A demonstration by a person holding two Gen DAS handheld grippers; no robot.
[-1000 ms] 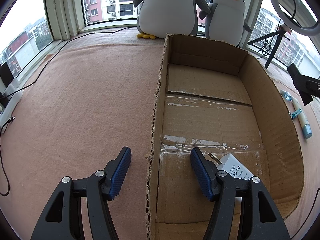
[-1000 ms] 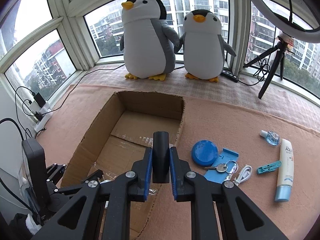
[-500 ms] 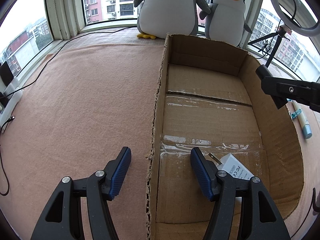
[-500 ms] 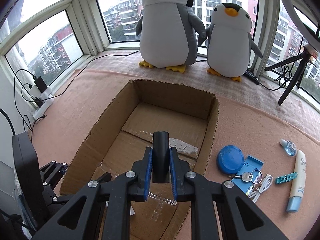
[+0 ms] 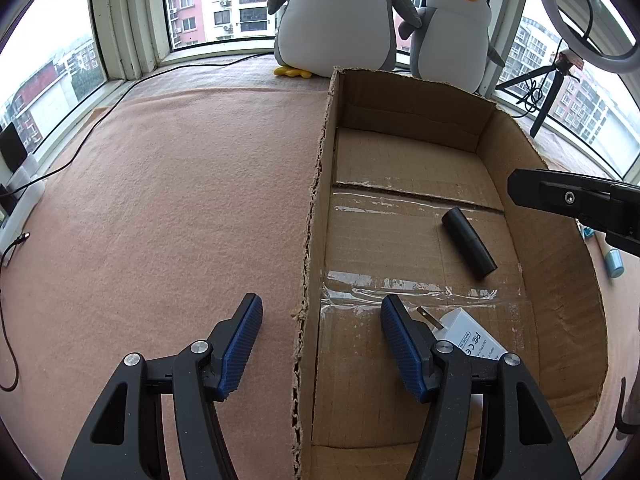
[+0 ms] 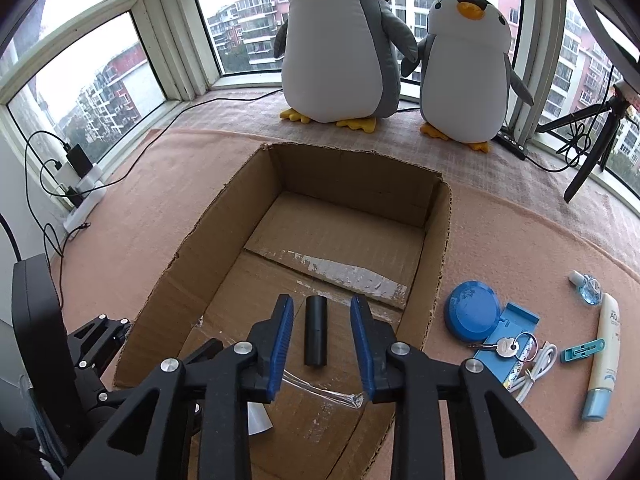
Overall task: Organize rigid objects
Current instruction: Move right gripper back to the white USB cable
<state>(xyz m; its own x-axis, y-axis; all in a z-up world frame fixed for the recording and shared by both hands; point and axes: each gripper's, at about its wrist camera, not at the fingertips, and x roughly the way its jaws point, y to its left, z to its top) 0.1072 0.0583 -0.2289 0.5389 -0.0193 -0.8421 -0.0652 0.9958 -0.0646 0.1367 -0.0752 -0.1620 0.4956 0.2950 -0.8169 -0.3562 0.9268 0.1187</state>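
Right gripper (image 6: 322, 342) fingers just spread: black tube (image 6: 315, 336) dropped in box (image 6: 436, 240). Left gripper (image 5: 320, 344) spread, empty. One item stowed.

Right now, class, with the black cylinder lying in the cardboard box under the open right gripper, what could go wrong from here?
1. The black cylinder lies on its side on the taped floor of the cardboard box; it may roll.
2. The open left gripper straddles the box's torn wall, so moving it sideways could drag the box.
3. The right gripper could clip the wall when lifting out.
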